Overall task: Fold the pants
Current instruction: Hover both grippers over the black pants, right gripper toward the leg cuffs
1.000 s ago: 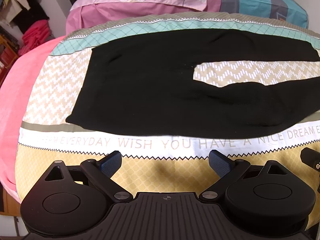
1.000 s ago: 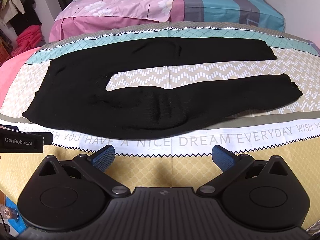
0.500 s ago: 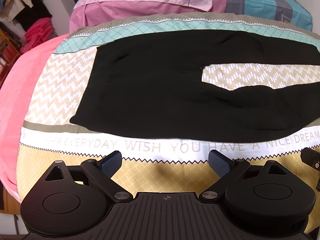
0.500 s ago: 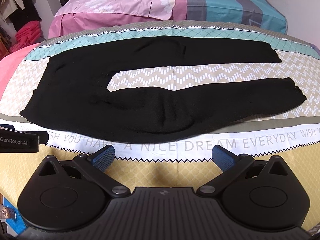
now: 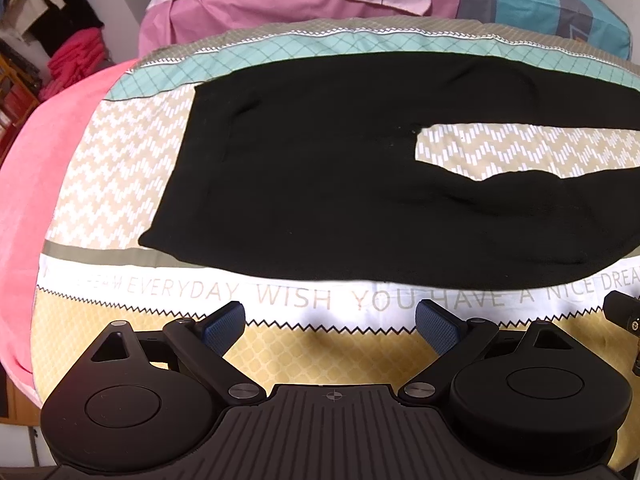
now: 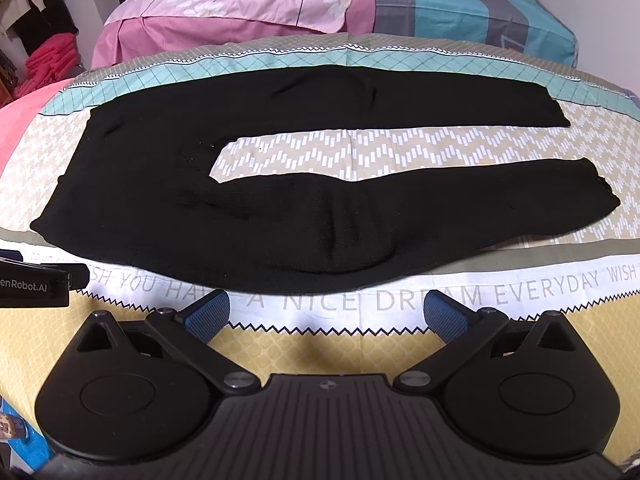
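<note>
Black knit pants (image 6: 256,216) flat on patterned bedspread (image 6: 400,300), legs split, waist to left. Left gripper (image 5: 330,322) & right gripper (image 6: 328,314) both jaws wide apart, nothing held, just short of near edge. Best pinch near waistband corner & near-leg cuff, lift tog., lay onto far leg w/ edges matched.

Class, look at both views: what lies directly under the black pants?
The black pants lie flat on the patterned bedspread, which shows between the legs. Its pattern beneath the fabric is hidden.

Both wrist views look forward over the bed's near edge, sharing the pants (image 5: 320,184).
</note>
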`<state>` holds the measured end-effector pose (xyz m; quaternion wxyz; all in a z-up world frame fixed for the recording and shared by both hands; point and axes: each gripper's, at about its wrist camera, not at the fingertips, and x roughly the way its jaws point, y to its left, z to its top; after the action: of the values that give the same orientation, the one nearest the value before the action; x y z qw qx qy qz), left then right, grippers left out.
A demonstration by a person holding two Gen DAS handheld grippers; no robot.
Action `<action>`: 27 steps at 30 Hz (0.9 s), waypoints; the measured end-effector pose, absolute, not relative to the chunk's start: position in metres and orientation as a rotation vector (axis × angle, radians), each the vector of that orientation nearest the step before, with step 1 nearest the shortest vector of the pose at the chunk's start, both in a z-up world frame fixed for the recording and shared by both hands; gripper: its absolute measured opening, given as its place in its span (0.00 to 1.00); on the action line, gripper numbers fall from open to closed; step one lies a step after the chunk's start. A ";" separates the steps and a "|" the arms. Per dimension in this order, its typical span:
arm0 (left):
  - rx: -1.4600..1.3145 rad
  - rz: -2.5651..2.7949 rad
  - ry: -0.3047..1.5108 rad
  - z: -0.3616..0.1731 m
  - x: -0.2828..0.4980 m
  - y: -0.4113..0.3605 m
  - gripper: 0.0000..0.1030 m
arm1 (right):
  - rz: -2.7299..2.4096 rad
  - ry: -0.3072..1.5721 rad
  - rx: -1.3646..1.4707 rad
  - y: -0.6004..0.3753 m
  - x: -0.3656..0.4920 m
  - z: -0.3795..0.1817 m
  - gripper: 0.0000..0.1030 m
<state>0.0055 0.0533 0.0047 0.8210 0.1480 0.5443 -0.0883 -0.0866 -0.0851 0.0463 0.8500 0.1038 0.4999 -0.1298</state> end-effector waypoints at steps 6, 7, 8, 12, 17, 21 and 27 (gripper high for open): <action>0.315 -0.186 1.167 0.002 0.012 0.054 1.00 | -0.275 1.059 0.217 -0.083 -0.080 0.043 1.00; 0.316 -0.185 1.167 0.001 0.013 0.054 1.00 | -0.275 1.060 0.217 -0.083 -0.079 0.043 1.00; 0.316 -0.185 1.168 0.001 0.014 0.055 1.00 | -0.275 1.062 0.217 -0.083 -0.077 0.042 1.00; 0.317 -0.177 1.169 -0.001 0.018 0.057 1.00 | -0.271 1.066 0.219 -0.083 -0.073 0.039 1.00; 0.329 -0.166 1.163 -0.003 0.023 0.058 1.00 | -0.263 1.071 0.242 -0.086 -0.069 0.035 1.00; 0.339 -0.164 1.153 -0.005 0.027 0.058 1.00 | -0.270 1.087 0.257 -0.089 -0.066 0.031 1.00; 0.338 -0.174 1.166 -0.012 0.037 0.057 1.00 | -0.275 1.104 0.263 -0.089 -0.060 0.025 1.00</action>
<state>0.0373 0.0571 -0.0125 0.8179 0.1585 0.5471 -0.0815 -0.0605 -0.0891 0.0245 0.8343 0.1241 0.5212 -0.1297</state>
